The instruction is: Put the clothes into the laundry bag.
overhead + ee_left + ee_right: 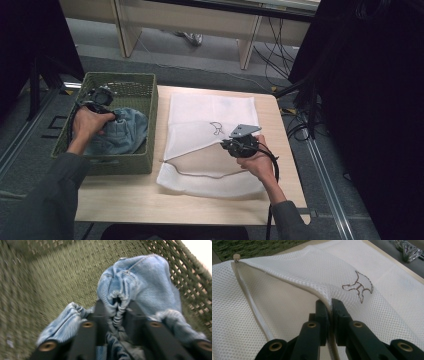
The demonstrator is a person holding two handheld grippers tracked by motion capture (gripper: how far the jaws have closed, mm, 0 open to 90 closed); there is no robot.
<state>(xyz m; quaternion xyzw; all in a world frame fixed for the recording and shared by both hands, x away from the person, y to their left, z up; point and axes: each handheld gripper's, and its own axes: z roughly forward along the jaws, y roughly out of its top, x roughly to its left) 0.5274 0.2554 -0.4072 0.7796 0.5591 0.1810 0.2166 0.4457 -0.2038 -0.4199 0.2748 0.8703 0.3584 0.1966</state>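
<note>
From the high view, a green woven basket [145, 92] sits left of a white mesh laundry bag [210, 120] on the table [125, 200]. The left gripper view has the left gripper [119, 305] clamped on blue denim [147, 282] inside the basket. The right gripper view has the right gripper [330, 305] pinching the bag's zippered edge [249, 297], lifting the opening, beside a brown embroidered outline motif [359, 287] with no readable writing

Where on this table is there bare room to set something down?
Bare wood runs along the near edge, in front of the basket and mesh bag, plus a narrow strip right of the bag. The basket holds bunched jeans; its far end looks free.
</note>
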